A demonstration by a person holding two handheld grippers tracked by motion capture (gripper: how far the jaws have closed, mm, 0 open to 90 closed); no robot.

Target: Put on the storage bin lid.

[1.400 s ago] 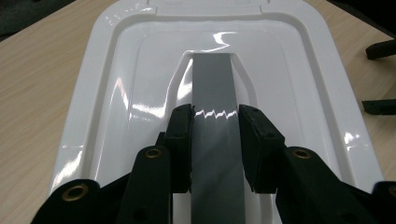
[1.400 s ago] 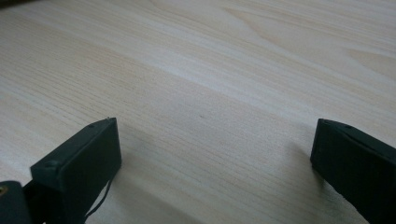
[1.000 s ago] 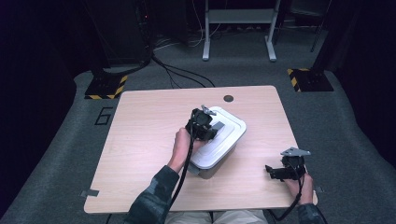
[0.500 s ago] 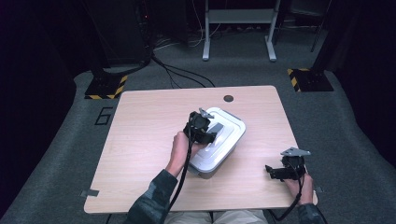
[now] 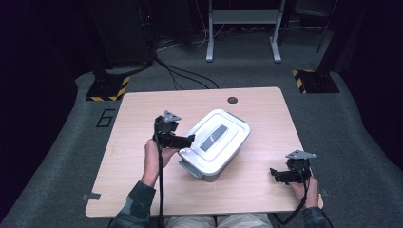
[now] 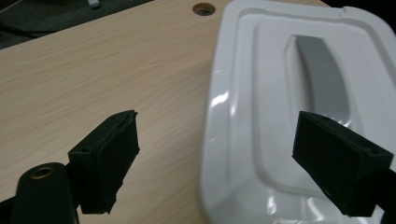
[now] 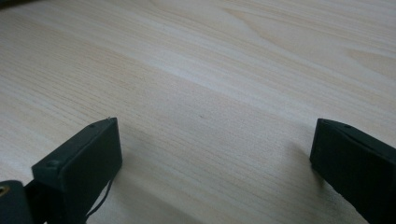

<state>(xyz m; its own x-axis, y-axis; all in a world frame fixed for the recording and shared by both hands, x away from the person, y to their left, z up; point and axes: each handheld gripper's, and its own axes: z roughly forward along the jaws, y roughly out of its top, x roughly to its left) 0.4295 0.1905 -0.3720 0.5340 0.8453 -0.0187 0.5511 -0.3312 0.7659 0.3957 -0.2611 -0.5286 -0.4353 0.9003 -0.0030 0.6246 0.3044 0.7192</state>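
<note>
One readable mark from my seat: digit "6", dark outline on grey floor carpet, just beside table's left edge. I read nothing printed on white container lid, nor in either gripper view.

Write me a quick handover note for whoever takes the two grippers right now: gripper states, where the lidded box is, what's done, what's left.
Left gripper: open, jaws have just been opening, nothing between them; it sits at the left edge of the white box.
Right gripper: open, holding nothing, low over the table near the front right corner.
Box: middle of the table, turned at an angle, lid on, grey handle on top.
Done: left gripper has let go of the lid.
Left: probably whatever comes next for the box; check the lid is seated.
</note>
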